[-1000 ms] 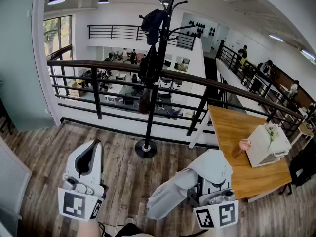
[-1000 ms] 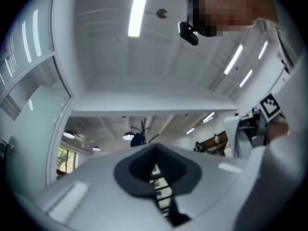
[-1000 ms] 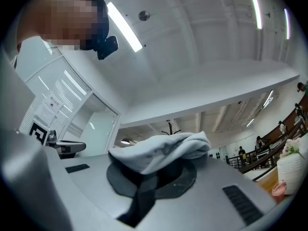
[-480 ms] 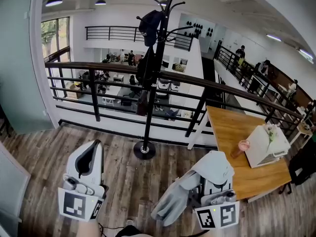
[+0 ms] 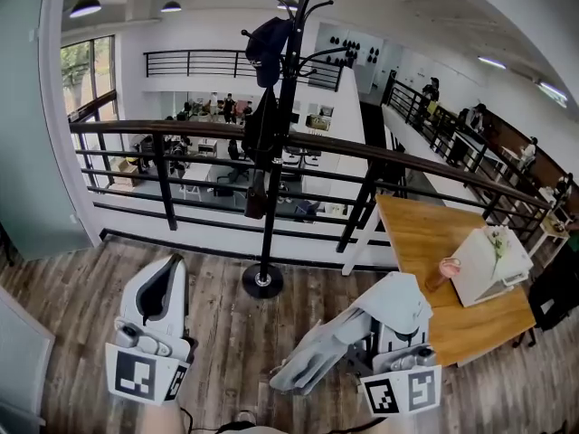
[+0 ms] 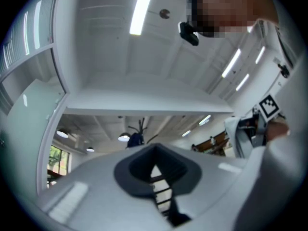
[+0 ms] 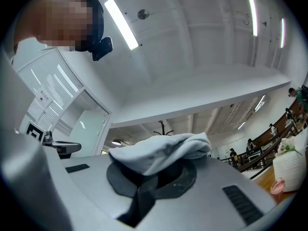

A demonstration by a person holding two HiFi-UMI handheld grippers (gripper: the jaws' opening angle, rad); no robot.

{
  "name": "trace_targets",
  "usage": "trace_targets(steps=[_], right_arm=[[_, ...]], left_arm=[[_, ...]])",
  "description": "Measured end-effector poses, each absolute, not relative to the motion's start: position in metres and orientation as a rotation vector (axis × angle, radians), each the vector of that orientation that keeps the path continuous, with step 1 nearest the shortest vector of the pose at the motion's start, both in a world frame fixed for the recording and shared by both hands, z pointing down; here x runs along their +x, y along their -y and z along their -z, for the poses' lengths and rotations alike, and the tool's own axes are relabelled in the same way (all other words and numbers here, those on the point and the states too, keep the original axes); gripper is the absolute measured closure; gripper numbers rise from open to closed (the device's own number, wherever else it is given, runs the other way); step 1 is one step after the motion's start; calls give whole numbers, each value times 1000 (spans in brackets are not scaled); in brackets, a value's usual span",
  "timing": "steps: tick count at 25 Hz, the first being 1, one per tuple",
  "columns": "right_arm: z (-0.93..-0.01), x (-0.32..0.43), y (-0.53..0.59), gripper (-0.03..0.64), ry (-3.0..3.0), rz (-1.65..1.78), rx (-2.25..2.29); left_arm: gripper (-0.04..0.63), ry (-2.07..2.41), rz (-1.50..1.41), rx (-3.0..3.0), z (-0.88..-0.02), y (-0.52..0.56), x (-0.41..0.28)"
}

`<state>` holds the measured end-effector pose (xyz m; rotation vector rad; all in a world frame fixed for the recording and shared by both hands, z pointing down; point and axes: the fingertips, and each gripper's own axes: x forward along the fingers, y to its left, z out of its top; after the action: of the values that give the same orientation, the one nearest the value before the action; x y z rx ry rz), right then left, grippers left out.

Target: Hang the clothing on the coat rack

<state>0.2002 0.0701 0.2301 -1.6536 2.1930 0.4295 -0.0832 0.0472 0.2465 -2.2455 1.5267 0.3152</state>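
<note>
Right gripper view: right gripper [image 7: 153,179] fingers pinch soft, crumpled grey garment [image 7: 163,150]; left gripper [image 6: 156,172] fingers closed, empty.

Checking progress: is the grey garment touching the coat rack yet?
Apart. Head view shows floor between the grey garment held in the right gripper and the coat rack.

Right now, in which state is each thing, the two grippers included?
left gripper: jaws shut, empty.
right gripper: jaws shut on the grey garment.
grey garment: draped over the right gripper, not yet hung.
coat rack: upright, dark clothes and cap hanging on it.
</note>
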Motion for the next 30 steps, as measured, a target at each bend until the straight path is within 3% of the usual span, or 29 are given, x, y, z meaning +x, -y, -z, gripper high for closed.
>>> trace_targets(steps=[17,30], right_arm=[[-237,154,0,603,-2167,-441,-1680],[-233,159,123,601,-2194,-421,-1627]], left_arm=[[589,-1485,-322,-2298,-263,37,-124],[589,-1535,-297,-2267,-262,146,-122]])
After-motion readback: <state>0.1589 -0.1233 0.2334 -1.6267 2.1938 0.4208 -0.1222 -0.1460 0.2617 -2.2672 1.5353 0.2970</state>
